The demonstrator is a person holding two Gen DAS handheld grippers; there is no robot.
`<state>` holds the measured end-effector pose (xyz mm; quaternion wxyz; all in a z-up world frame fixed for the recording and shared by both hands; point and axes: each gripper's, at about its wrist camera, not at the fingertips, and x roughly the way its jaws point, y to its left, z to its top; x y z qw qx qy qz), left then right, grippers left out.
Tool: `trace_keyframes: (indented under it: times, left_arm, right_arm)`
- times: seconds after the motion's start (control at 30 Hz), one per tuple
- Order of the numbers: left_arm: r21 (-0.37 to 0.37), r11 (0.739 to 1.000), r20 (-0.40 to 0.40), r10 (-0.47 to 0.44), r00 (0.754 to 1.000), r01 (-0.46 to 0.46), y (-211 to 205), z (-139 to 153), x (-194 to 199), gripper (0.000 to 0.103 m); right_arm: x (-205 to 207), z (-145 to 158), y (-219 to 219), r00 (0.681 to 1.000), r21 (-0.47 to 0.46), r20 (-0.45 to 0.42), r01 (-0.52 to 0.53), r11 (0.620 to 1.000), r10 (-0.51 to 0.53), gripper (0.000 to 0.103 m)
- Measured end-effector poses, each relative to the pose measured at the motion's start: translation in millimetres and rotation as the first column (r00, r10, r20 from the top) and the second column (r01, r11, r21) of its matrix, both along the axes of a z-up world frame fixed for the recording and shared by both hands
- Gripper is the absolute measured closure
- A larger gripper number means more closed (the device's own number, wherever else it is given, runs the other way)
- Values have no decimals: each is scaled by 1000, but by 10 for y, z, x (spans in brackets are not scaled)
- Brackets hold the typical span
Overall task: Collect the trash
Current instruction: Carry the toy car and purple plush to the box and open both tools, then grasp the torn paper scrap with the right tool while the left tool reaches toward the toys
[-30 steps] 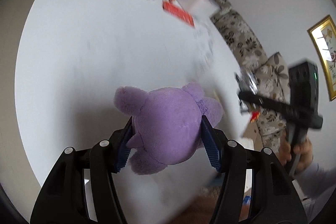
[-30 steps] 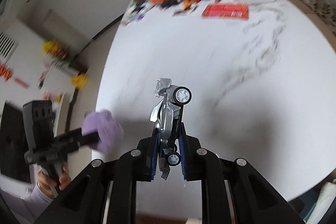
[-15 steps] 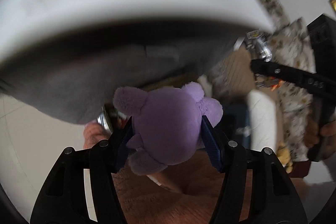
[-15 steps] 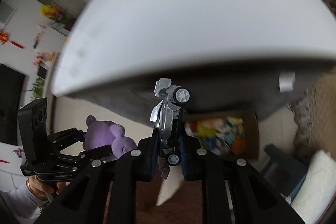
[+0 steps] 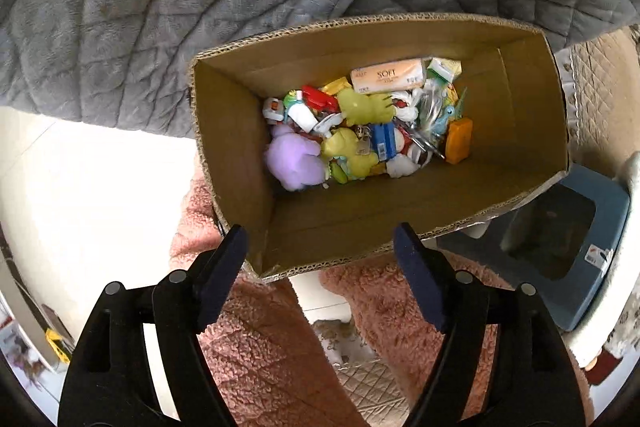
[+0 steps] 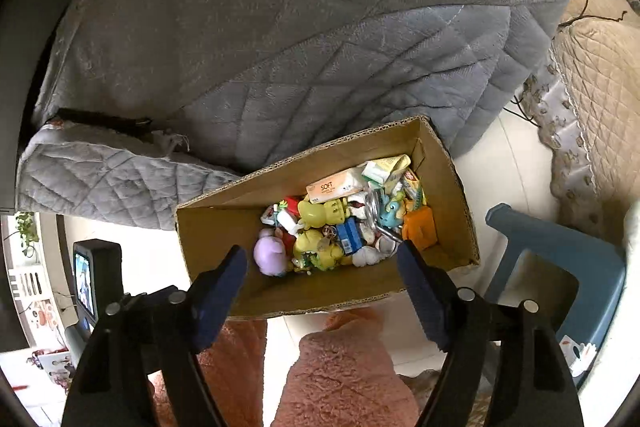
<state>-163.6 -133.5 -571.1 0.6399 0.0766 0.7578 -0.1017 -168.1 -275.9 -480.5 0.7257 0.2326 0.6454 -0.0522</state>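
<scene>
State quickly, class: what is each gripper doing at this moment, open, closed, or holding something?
Left gripper: open, holding nothing, above the cardboard box.
Right gripper: open, holding nothing, above the same box.

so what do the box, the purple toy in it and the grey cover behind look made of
The box looks like brown corrugated cardboard, matte: its cut rim shows the fluted layer. The purple toy seems to be soft plush, with a fuzzy surface and rounded stuffed limbs. The grey cover appears to be quilted fleece or velvety fabric, with stitched diamond lines and a brushed nap; the exact fibre can't be told.
</scene>
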Motion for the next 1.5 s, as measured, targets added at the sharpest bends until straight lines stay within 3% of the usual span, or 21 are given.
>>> trace_keyframes:
  times: [0.2, 0.33, 0.43, 0.53, 0.63, 0.7, 0.77, 0.87, 0.97, 1.1, 1.23, 1.3, 1.47, 1.5]
  left_arm:
    - [-35, 999, 70, 14, 997, -12, 42, 544, -10, 29]
    - [-91, 996, 148, -12, 989, 26, 87, 1300, 3, 28]
    - [-144, 989, 221, -10, 975, 43, 176, 1880, 28, 20]
    - [-164, 984, 316, -18, 949, 73, 290, 2549, 125, 19]
    - [-158, 984, 445, 2, 895, 77, 444, 3139, 346, 12]
    - [-161, 985, 497, 23, 867, 66, 535, 3369, 523, 12]
    - [-174, 984, 531, 52, 846, 49, 654, 3539, 775, 12]
    - [-198, 980, 531, 78, 844, 33, 840, 3633, 1156, 12]
    - [-225, 974, 514, 104, 852, 17, 1107, 3600, 1524, 12]
    - [-240, 971, 475, 124, 871, -7, 1484, 3462, 1981, 12]
    - [-247, 968, 439, 145, 887, -36, 1847, 3355, 2397, 12]
    - [-252, 966, 424, 163, 891, -57, 2018, 3304, 2589, 12]
    - [-268, 956, 386, 221, 896, -120, 2408, 3167, 2969, 12]
    - [-268, 955, 379, 225, 898, -126, 2449, 3151, 3019, 12]
  right_arm:
    - [-7, 403, 48, 998, 34, 57, -23, 999, 21, 27]
    - [63, 1000, 111, 984, 48, 166, -71, 996, 62, 27]
    - [199, 1540, 168, 961, 71, 263, -110, 991, 88, 27]
    - [392, 2068, 242, 924, 72, 368, -141, 987, 105, 21]
    - [731, 2570, 350, 872, 50, 476, -160, 986, 117, 9]
    - [1100, 2812, 457, 842, 11, 521, -171, 985, 140, 5]
    - [1491, 2928, 548, 840, -18, 519, -174, 985, 158, 5]
    - [2243, 2999, 685, 843, -27, 515, -166, 986, 156, 5]
    - [3174, 2914, 804, 866, -36, 486, -118, 992, 121, 5]
    - [4236, 2743, 943, 879, -180, 458, -56, 982, 134, 5]
    - [5177, 2557, 1202, 878, -366, 432, -37, 930, 204, 13]
    - [5582, 2418, 1312, 894, -452, 377, -51, 890, 243, 27]
    - [6259, 2158, 1296, 928, -564, 294, -27, 826, 231, 32]
    - [6320, 2120, 1253, 937, -565, 275, -25, 825, 216, 43]
